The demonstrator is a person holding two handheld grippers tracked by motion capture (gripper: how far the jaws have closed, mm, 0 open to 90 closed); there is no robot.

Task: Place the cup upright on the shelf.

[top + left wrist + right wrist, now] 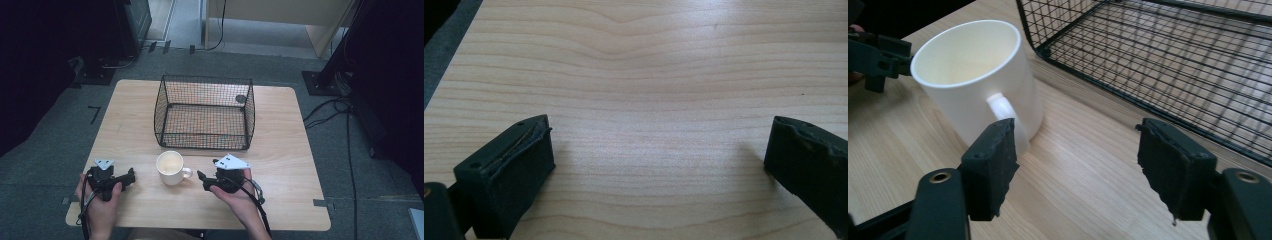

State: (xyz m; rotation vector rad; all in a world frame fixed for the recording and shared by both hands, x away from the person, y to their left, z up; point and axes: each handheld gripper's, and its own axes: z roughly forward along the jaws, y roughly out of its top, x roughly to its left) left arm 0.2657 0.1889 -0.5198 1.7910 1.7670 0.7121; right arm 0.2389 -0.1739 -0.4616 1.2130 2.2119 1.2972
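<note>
A: Where does the mug [170, 167] sit?

B: Upright on the wooden desk [280, 150], just in front of the wire basket [204, 112] — at about six o'clock from the basket's near wall, apart from it. Its mouth faces up, and in the high view its handle points to three o'clock, toward the right gripper [203, 181].

A: And that gripper?

B: Held low over the desk in the person's right hand [239, 196], at roughly four o'clock from the mug, its jaws aimed at the handle. From the right gripper view, the jaws stand partly spread with nothing pinched. The mug's handle [1007, 120] lies just beyond the tip of the left-side jaw; I cannot tell whether that jaw touches it. The other jaw stands over bare wood, with the basket [1168, 60] at about one o'clock behind it.

A: The left gripper [131, 176]?

B: In the left hand [100, 205], at about nine o'clock from the mug and apart from it, pointing toward the mug. In the left gripper view its jaws are spread wide over bare desk [649, 100], with nothing between them.

A: Anything in the basket?

B: Just a small dark round thing [241, 99] at its far right corner; I cannot tell what it is, nor whether it lies inside the wire.
</note>
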